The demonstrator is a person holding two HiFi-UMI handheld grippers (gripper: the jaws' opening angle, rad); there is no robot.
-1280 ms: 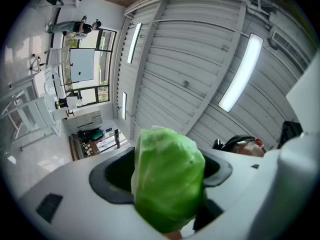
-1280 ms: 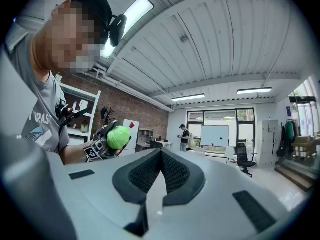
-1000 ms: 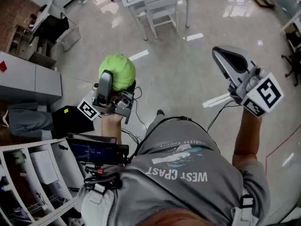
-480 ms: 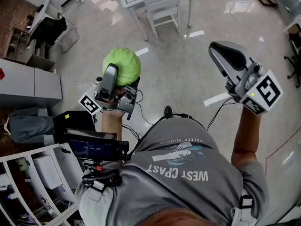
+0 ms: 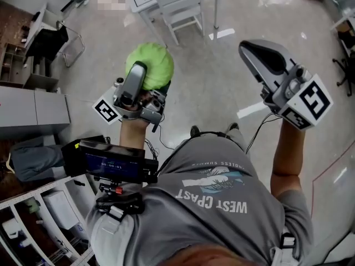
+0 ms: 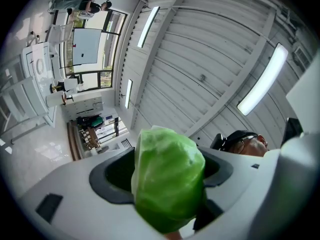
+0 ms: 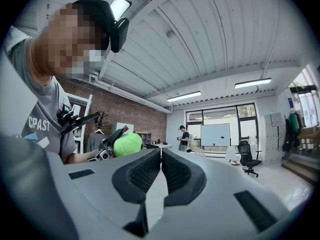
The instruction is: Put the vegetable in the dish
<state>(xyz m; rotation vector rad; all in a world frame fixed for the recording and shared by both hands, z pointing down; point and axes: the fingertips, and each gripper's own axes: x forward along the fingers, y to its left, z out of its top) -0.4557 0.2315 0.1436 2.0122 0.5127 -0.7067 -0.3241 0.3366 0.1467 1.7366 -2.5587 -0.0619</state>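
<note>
A round green cabbage (image 5: 151, 65) is clamped between the jaws of my left gripper (image 5: 145, 73), held up in front of the person's chest. The left gripper view shows the cabbage (image 6: 167, 184) filling the gap between the two dark pads, pointed at the ceiling. My right gripper (image 5: 260, 57) is raised at the right, its jaws together with nothing between them; in the right gripper view its pads (image 7: 161, 176) meet, and the cabbage (image 7: 127, 145) shows small at the left. No dish is visible in any view.
A white table and chair (image 5: 180, 13) stand on the glossy floor ahead. Grey cabinets (image 5: 33, 107) and white shelving (image 5: 39, 215) lie at the left. A person (image 7: 183, 136) stands by a whiteboard far off, with an office chair (image 7: 247, 158) to the right.
Both grippers have drifted up and forward in the head view, the left one carrying the cabbage. The white table has come closer to the frame's top.
</note>
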